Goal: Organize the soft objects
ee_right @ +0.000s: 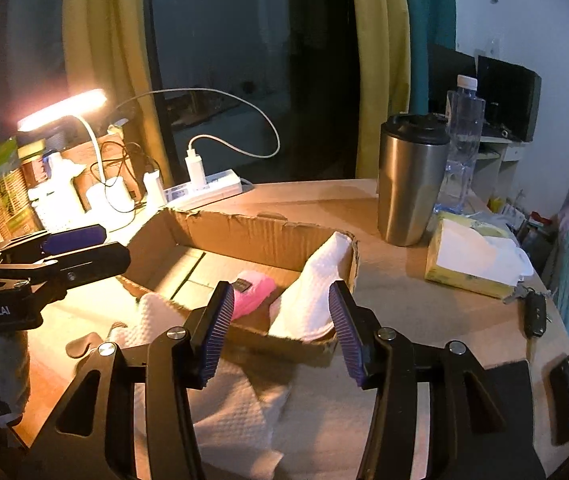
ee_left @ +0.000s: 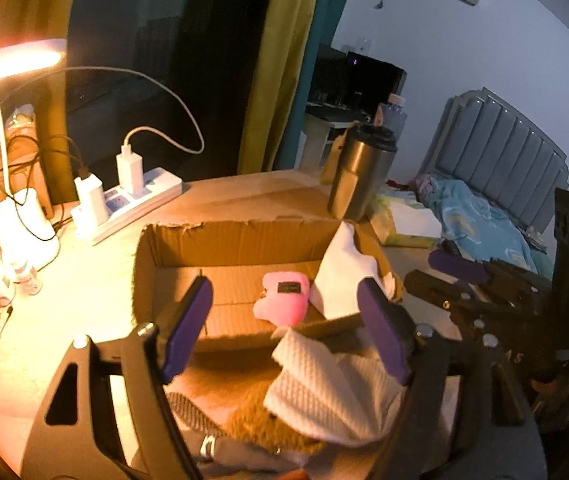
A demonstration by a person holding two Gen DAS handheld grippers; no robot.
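One cardboard box (ee_right: 260,236), one pink plush (ee_right: 254,294), two white cloths (ee_right: 312,300) (ee_right: 236,408), one steel tumbler (ee_right: 410,184), one water bottle (ee_right: 462,140).

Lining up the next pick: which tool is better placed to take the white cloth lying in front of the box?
Probably the left tool: it is open, with the white cloth's raised end between its fingers, just short of the cardboard box. The right tool, also open, frames the box corner.

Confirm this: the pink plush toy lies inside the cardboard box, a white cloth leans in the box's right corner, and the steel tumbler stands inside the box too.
One detail is wrong. The steel tumbler stands on the table outside the cardboard box, behind its right end, as the right wrist view shows. The pink plush toy does lie inside the box, and the white cloth leans in its right corner.
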